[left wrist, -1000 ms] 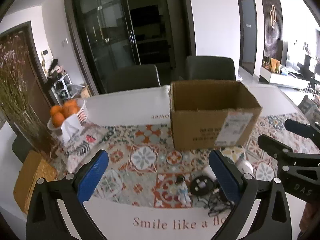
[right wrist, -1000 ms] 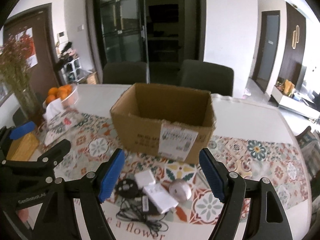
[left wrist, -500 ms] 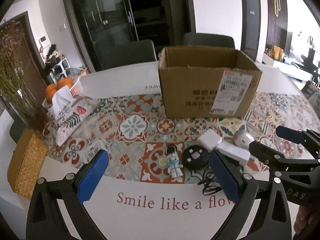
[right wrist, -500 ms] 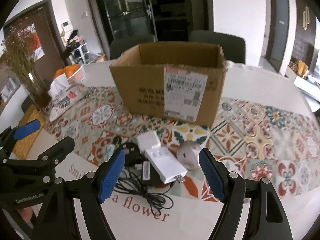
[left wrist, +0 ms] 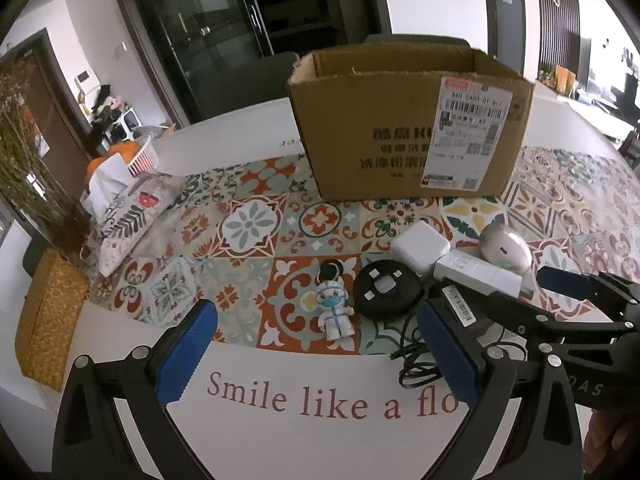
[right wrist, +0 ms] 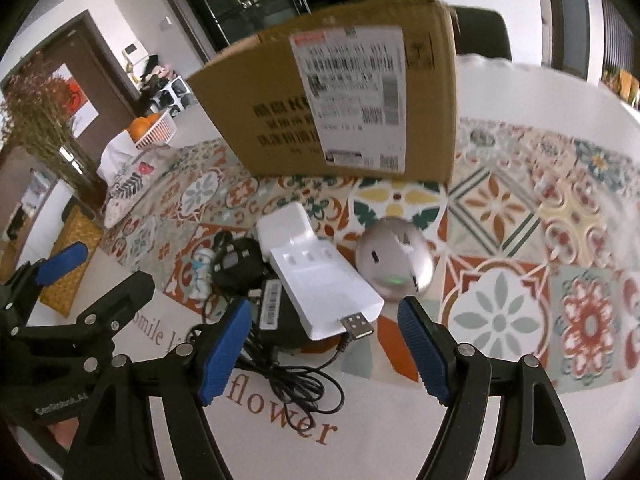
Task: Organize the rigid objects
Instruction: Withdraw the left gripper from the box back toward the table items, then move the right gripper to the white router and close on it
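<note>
Blue ribbed pads line the fingers (right wrist: 420, 350) of the right gripper (right wrist: 324, 344), which are spread wide and hold nothing. They straddle the near end of a white USB device (right wrist: 320, 280), whose metal plug points back toward the camera; that reads as a lineup for a pick. The white device lies partly on a black adapter (right wrist: 280, 312) with a barcode sticker, its thin cable (right wrist: 296, 384) looped on the tabletop (right wrist: 380, 432) below.

Equally wide and empty, the left gripper (left wrist: 316, 352) hangs over the near edge, its opening facing a small masked figurine (left wrist: 334, 308) that lies on its back. Just beside the figurine sit a round black puck (left wrist: 386, 290), a white square charger (left wrist: 419, 246) and a grey mouse (left wrist: 505, 248), all huddled close together, probably so either hand can reach them.

Behind the cluster stands an open cardboard box (left wrist: 408, 128), flaps up and label facing forward, likely the place the items are meant to go.

A patterned tile-print runner (left wrist: 248, 220) covers the white tabletop, with a tissue pouch (left wrist: 128, 208), a basket of oranges (left wrist: 136, 156) and dried flowers (left wrist: 24, 168) at the left. Dark chairs and glass doors stand beyond.
</note>
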Demonstrator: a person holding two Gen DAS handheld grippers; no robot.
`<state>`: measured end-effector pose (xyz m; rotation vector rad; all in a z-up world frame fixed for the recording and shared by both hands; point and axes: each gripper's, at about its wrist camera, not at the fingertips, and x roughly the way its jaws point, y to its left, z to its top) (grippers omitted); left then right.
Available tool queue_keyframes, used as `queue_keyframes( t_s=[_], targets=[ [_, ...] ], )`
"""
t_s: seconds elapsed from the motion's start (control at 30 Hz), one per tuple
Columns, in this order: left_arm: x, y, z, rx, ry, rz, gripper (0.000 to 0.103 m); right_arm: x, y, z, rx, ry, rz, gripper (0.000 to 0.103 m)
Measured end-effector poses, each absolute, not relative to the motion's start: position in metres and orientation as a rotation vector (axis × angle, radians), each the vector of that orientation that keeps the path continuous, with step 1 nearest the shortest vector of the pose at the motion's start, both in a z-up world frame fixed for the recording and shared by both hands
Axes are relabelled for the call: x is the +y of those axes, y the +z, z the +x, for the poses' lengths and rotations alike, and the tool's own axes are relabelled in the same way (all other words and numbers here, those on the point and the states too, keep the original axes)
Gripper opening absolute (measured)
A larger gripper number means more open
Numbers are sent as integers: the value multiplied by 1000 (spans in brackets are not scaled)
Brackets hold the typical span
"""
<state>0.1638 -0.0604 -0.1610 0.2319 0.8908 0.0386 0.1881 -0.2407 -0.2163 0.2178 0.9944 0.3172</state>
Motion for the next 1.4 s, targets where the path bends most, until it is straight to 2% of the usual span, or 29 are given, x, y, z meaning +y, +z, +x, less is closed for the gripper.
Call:
queue_keyframes(
  t_s=[0.33, 0.83, 1.4],
  targets=[
    [-66, -169, 170, 894, 51, 255, 102, -246, -240, 199, 1027, 353, 291, 69],
    [-60, -176, 175, 909, 77, 262, 102, -244, -250, 220, 1008, 355, 342, 68],
    [-59, -177, 175, 893, 57, 259, 102, -250, -236, 203, 958, 265, 276, 54]
  ],
)
